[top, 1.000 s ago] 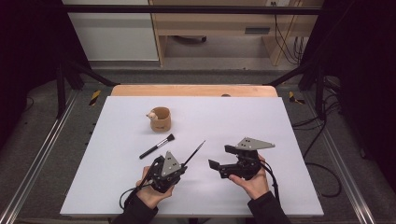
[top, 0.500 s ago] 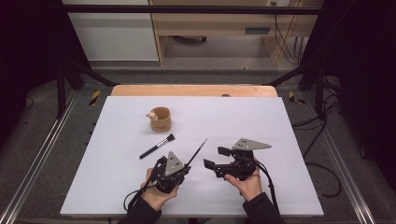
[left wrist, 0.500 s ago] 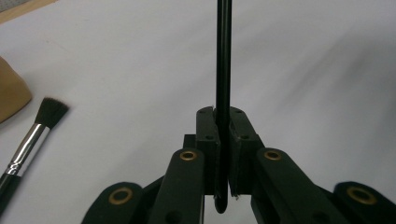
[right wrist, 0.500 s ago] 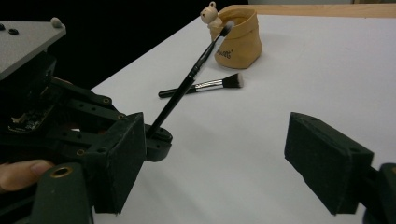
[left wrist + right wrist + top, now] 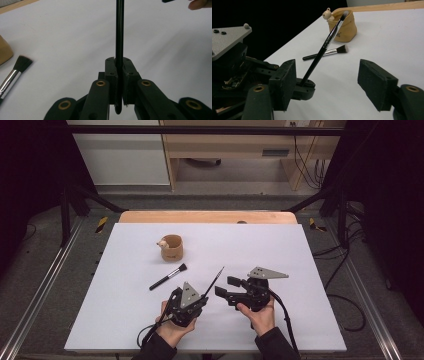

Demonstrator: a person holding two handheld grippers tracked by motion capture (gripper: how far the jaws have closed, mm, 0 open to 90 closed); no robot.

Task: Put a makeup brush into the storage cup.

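Slim brush [image 5: 214, 281] pinched in left gripper [image 5: 196, 300], not yet in pouch [image 5: 171, 247]; flat brush [image 5: 167, 277] untouched; right gripper [image 5: 225, 287] jaws just closing, nothing between.

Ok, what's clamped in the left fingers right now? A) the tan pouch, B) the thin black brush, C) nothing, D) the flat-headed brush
B: the left gripper has its fingers pressed shut on the thin brush; the flat-headed brush lies on the table.
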